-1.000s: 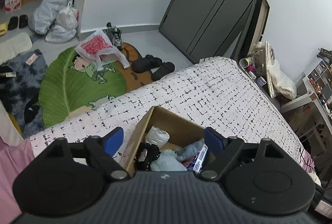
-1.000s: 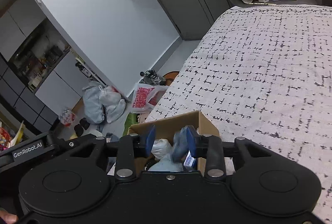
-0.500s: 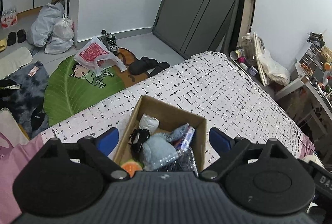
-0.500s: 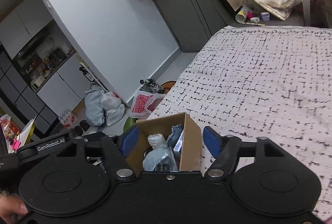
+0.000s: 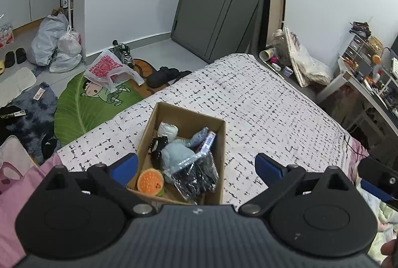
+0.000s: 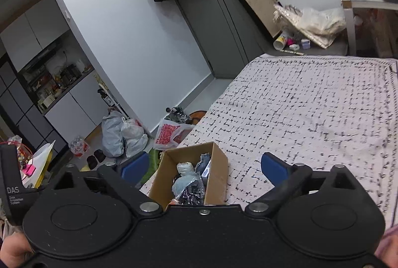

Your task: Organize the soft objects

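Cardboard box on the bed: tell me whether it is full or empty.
Nearly full: the cardboard box holds a light-blue plush, a white roll and an orange toy.

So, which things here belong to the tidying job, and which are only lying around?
Belongs to the job:
- cardboard box on the bed
- light blue plush
- white sock roll
- orange fruit toy

Only lying around:
- leaf rug
- red-printed bag
- black slippers
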